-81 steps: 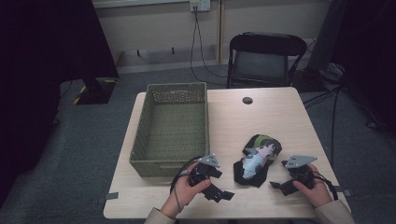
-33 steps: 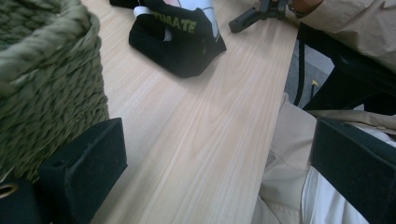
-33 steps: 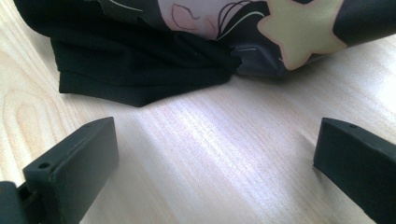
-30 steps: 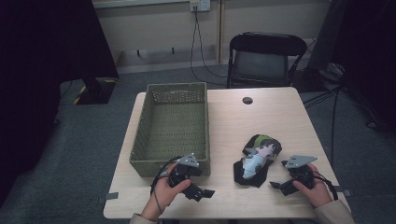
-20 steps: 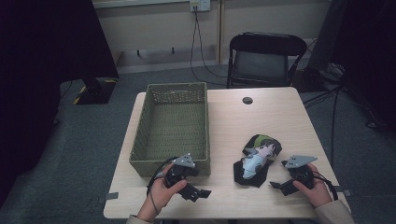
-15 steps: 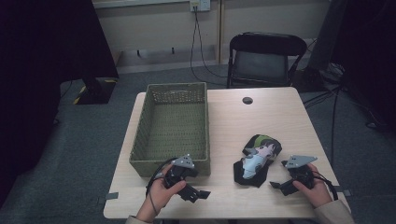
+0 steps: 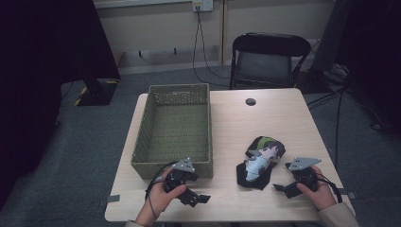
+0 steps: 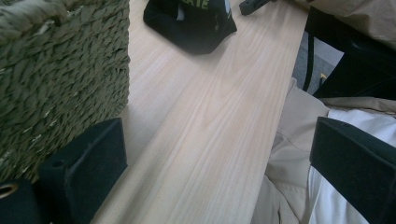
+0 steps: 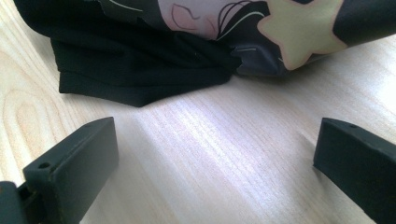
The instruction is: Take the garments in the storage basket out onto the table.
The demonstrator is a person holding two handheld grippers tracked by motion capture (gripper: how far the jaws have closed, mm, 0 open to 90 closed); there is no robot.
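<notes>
Now | both claws apart, empty | right claw (image 7: 283, 188) faces garment (image 7: 259, 161) | left gripper view: basket (image 8: 60, 70) weave close

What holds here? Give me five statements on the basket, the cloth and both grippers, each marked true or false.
1. The basket holds the cloth. False: the cloth lies on the table, right of the basket.
2. Both grippers are open. True: in the gripper views the jaws of each stand wide apart with nothing between them.
3. The right gripper grips the cloth. False: it sits just right of the cloth and is apart from it.
4. The left gripper is near the basket's front wall. True.
5. A chair stands behind the table. True.
</notes>
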